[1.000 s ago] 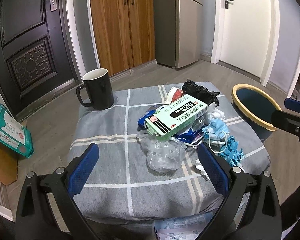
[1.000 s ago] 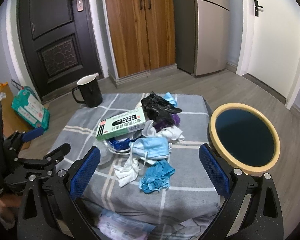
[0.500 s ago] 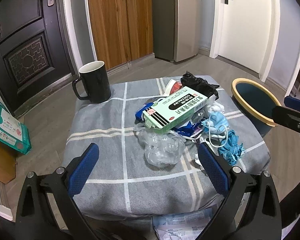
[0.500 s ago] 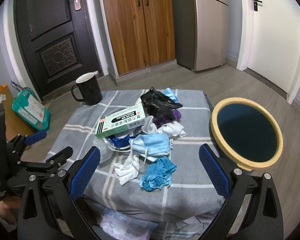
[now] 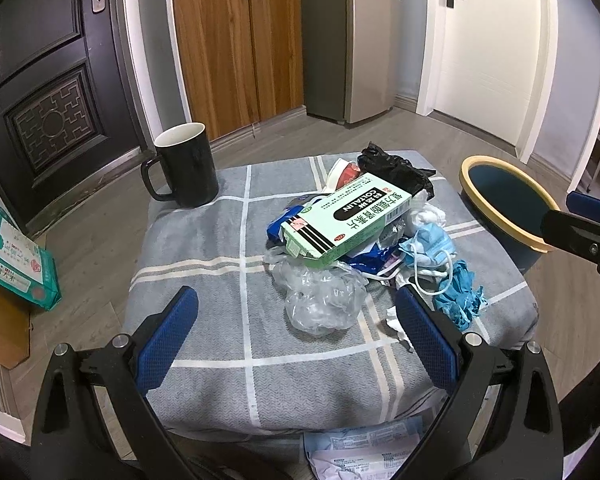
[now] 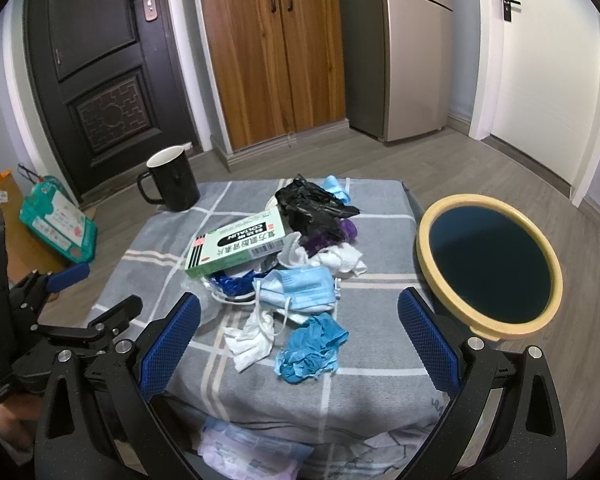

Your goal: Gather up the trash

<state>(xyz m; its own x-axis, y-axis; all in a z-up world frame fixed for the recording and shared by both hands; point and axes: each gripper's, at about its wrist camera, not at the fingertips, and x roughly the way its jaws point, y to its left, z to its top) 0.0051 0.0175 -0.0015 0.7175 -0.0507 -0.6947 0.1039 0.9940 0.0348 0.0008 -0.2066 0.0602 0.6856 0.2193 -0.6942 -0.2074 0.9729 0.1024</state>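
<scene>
**Grey-checked desk piled with trash, both tools spread and empty**

Grey cloth with white check lines covers the desk (image 5: 204, 280) in front of you, and the trash heap sits on its right half. Beside the desk on the floor, to your right, stands the round bin (image 6: 488, 268) with a yellow rim and dark blue inside; its mouth faces up and nothing shows inside it.

Your left hand-held gripper (image 5: 296, 340) hangs over the near edge of the desk with its blue pads wide apart, holding nothing; the crumpled clear plastic bag (image 5: 320, 296) lies just beyond and between them. Your right hand-held gripper (image 6: 300, 340) is likewise spread and empty, with the blue glove (image 6: 312, 348) and the white tissue (image 6: 252, 340) lying between its pads.

A black mug (image 5: 188, 170) stands upright at the far left corner of the desk, well apart from the heap. On top of the heap rests the green medicine box (image 5: 346, 220), tilted, with a black plastic bag (image 6: 312, 208) behind it. A blue face mask (image 6: 300, 288) lies at the near side of the pile, touching a wad of white cloth (image 6: 340, 258).

A teal pack of wipes (image 5: 12, 264) sits on a cardboard box off to your left, away from the desk.
</scene>
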